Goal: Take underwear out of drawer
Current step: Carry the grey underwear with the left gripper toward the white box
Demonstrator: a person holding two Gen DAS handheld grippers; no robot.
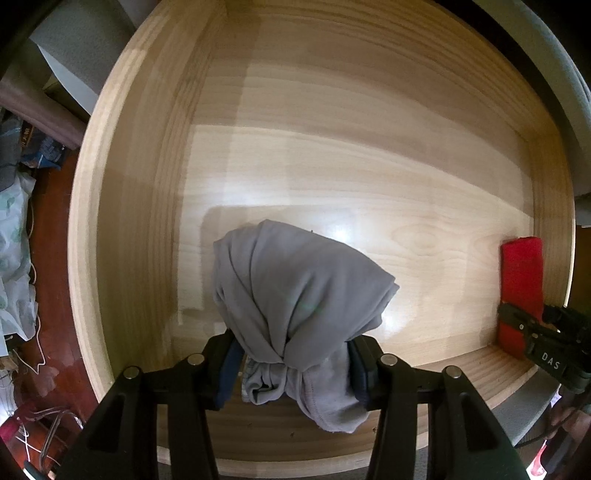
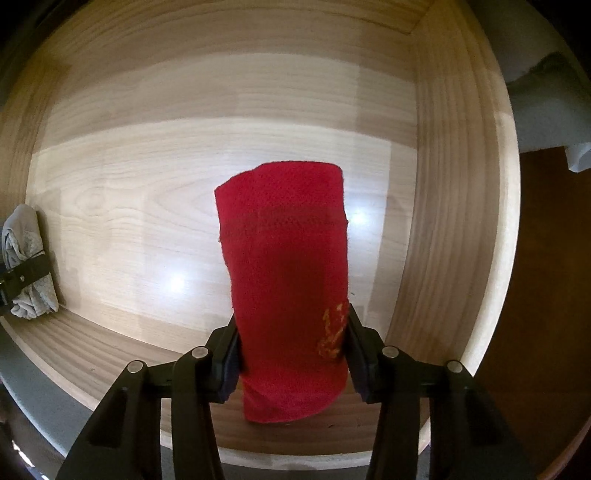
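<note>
Grey underwear point(image 1: 295, 295) bunched low-centre in our left tongs point(image 1: 291, 365), red underwear point(image 2: 288, 295) clamped mid-frame by our right tongs point(image 2: 291, 354), both grasped inside the wooden drawer point(image 1: 332, 129); next we lift them clear.

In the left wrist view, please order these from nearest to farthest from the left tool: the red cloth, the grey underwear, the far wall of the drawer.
1. grey underwear: pinched in the left tool.
2. red cloth: at the right wall, in the right tool.
3. far wall: at the top.
</note>
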